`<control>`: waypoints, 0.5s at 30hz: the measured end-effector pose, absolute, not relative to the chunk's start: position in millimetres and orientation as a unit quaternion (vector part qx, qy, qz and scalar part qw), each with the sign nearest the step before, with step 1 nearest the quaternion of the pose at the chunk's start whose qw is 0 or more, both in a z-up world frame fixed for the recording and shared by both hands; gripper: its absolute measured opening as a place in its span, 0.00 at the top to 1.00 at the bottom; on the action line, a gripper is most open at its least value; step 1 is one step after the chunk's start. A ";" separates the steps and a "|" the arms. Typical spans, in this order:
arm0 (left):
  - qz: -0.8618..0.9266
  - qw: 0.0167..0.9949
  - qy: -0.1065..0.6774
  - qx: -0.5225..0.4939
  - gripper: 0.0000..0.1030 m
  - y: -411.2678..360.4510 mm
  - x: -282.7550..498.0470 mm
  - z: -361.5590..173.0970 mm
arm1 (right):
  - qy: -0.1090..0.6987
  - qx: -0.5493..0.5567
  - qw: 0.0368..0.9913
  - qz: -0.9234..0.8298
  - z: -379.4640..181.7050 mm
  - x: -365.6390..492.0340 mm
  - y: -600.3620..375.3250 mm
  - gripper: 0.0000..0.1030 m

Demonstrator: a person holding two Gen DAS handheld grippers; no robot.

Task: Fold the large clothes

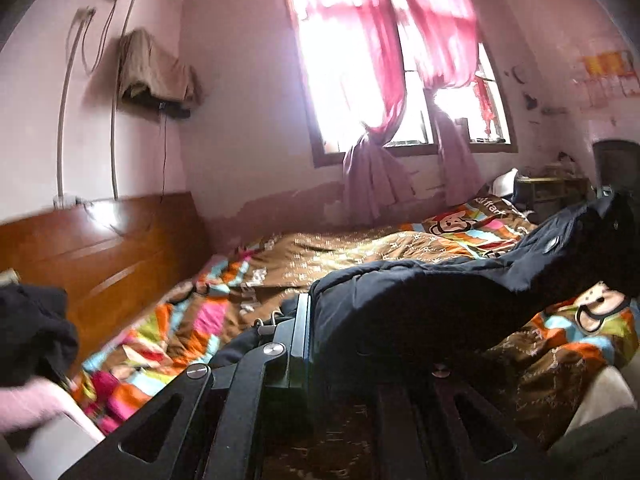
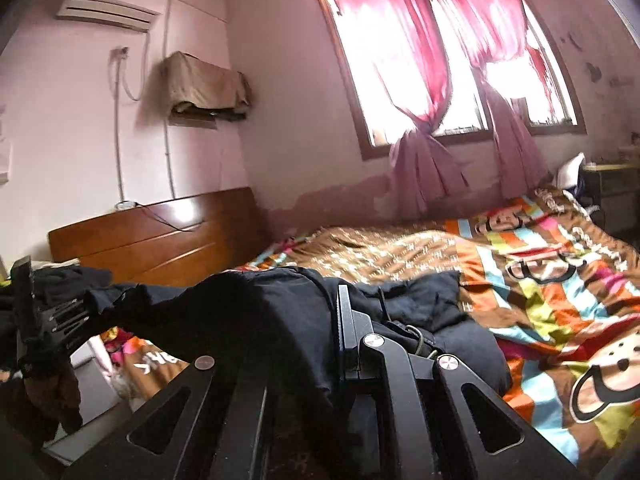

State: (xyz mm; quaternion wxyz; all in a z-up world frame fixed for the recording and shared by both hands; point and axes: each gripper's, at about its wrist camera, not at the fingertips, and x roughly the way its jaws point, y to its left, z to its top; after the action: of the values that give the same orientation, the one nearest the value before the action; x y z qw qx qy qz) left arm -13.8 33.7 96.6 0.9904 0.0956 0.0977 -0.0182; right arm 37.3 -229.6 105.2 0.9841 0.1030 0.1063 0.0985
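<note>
- Left black metal two-finger gripper (image 1: 316, 320): flat plates with slotted cut-outs, round silver screws.
- Right black metal two-finger gripper (image 2: 340, 320): the same plates, cut-outs and silver screws.

You are working in a lived-in home bedroom. A bed with a bright cartoon-monkey quilt (image 2: 540, 272) fills the floor, backed by a wooden headboard (image 2: 160, 236). Pink curtains (image 1: 352, 60) hang knotted at a sunlit window (image 1: 404, 120). An air conditioner (image 2: 106, 12) sits high on the pink, stained wall (image 2: 280, 100), above a cloth-draped shelf (image 2: 204, 88).
</note>
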 end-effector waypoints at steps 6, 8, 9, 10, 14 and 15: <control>-0.017 0.987 0.107 0.116 0.94 35.6 -10.8 108.2 | 0.117 0.071 0.984 0.112 121.1 29.9 -216.9 0.94; -0.022 0.986 0.124 0.109 0.94 37.5 8.7 106.4 | 0.129 0.058 0.984 0.111 117.4 44.2 -216.0 0.94; -0.025 0.986 0.129 0.107 0.94 37.7 11.5 105.4 | 0.135 0.056 0.983 0.109 116.2 50.5 -215.6 0.94; -0.030 0.984 0.138 0.108 0.94 37.2 24.4 103.4 | 0.144 0.054 0.982 0.108 113.6 61.4 -217.3 0.94; -0.027 0.980 0.148 0.130 0.94 31.6 60.8 102.0 | 0.162 0.044 0.980 0.102 112.0 104.1 -223.0 0.94; -0.026 0.979 0.150 0.133 0.94 30.7 73.8 104.1 | 0.163 0.038 0.981 0.100 113.8 114.7 -223.6 0.94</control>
State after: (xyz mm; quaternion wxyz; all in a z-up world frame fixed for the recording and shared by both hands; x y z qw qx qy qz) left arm 73.8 30.7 104.1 0.9794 0.1329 0.1496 -0.0264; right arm 114.7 -223.6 113.8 0.9808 0.0383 0.1635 0.0996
